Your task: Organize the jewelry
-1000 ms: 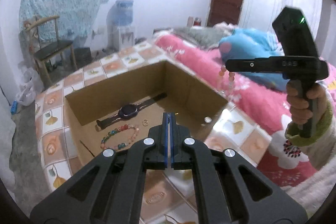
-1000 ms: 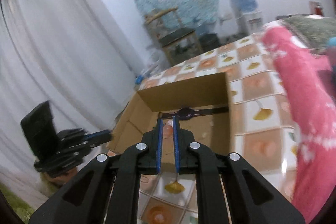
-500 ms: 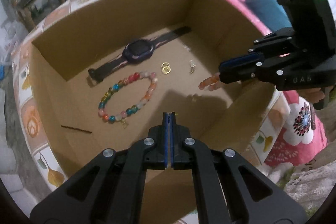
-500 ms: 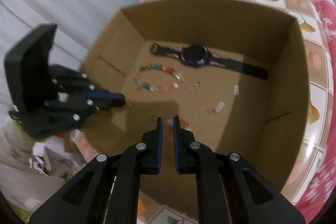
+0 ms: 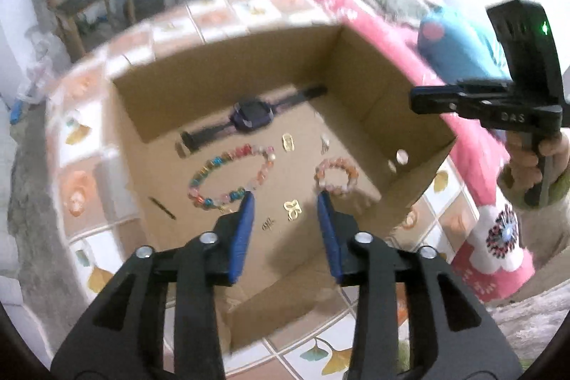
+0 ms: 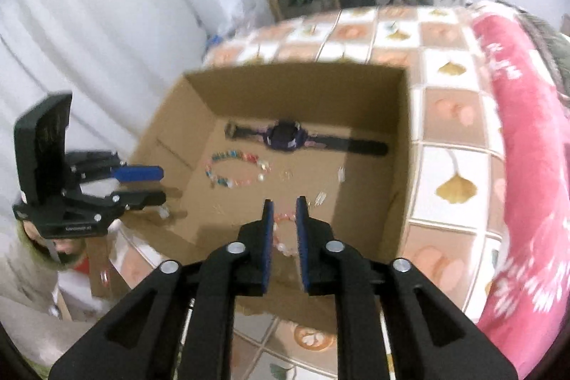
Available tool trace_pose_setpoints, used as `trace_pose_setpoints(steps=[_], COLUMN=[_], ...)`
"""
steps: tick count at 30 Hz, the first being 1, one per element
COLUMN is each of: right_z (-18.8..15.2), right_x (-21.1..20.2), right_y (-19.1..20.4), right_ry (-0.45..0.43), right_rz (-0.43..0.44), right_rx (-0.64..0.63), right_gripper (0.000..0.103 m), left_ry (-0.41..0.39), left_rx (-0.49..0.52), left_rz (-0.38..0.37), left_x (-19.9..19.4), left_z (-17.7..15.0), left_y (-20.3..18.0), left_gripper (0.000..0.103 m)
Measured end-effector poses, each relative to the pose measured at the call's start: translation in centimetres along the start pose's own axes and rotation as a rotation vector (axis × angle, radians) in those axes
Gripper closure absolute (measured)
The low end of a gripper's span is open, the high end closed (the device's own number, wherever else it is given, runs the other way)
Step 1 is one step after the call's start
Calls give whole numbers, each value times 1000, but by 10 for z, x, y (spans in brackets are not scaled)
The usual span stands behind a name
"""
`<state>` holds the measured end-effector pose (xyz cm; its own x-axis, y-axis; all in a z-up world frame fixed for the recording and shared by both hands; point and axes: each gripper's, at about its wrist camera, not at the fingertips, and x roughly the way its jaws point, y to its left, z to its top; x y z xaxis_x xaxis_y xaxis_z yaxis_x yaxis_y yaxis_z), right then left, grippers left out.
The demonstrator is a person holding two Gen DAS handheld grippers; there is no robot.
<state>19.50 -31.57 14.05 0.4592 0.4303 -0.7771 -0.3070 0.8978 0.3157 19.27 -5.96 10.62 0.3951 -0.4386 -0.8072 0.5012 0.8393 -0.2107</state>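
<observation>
Lying on the floor of an open cardboard box, a small pink beaded bracelet rests free, near the box's right-hand wall as the left wrist camera sees it. Beside it to the left lies a larger multicoloured bead bracelet, and behind both a dark wristwatch stretches flat along the back wall. Small gold pieces are scattered on the cardboard between and in front of the bracelets. Above the box, the left gripper points down with its blue-padded jaws having just opened to a medium gap, nothing between them. In the right wrist view, the right gripper also hangs over the box, its jaws having just parted to a narrow gap; the pink bracelet shows through that gap below, not pinched. A hand in a greenish cuff grips the right tool's handle. The box sits on a tiled-pattern surface, with a pink floral blanket alongside.
</observation>
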Motion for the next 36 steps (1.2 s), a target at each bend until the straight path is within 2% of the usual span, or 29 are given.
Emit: trace_pose_setpoints(steps=[2,3,7,9,10,12,14,19,25,31,33,36], right_z=[-11,-16,-53,-70,-76,-86,-92,-96,-103,-101,-100,-101], right_x=[-21,-30,-62,-66,-68,-69,-65,-52,-45,-43,-42,-38], right_y=[4,7,34,45,48,54,56,68,82,84,83,81], right_ry=[-86,-115,-249,-286,-295,-313,-313,-261,-271,-277,-274,-250], right_rz=[-14,-19,-86,-123,-138,-167,-204,-343,-401,-456,-466,-466], right_rx=[17,20,1,-3,-1,16,34,-4,-15,37,43,52], right_gripper=[69,67,51,42,38,33,21,14,7,7,7,7], left_ry=[-55,-94,-206,-253,-283,-305,-326,-300,-334,-260,-252,-216], left_rx=[-1,-7,-38,-44,-65,-108,-186,-309,-294,-225,-243,-308], left_rz=[23,32,25,74,124,170,216,376,457,606,612,577], left_x=[-17,-29,-59,-68,-71,-74,-74,-67,-69,-61,-59,-55], left_z=[-4,-9,-27,-38,-44,-50,-56,-65,-73,-67,-67,-71], left_y=[-6,-12,-31,-42,-49,-55,-58,-57,-67,-80,-80,-73], left_gripper=[50,44,20,16,14,11,9,8,8,8,8,8])
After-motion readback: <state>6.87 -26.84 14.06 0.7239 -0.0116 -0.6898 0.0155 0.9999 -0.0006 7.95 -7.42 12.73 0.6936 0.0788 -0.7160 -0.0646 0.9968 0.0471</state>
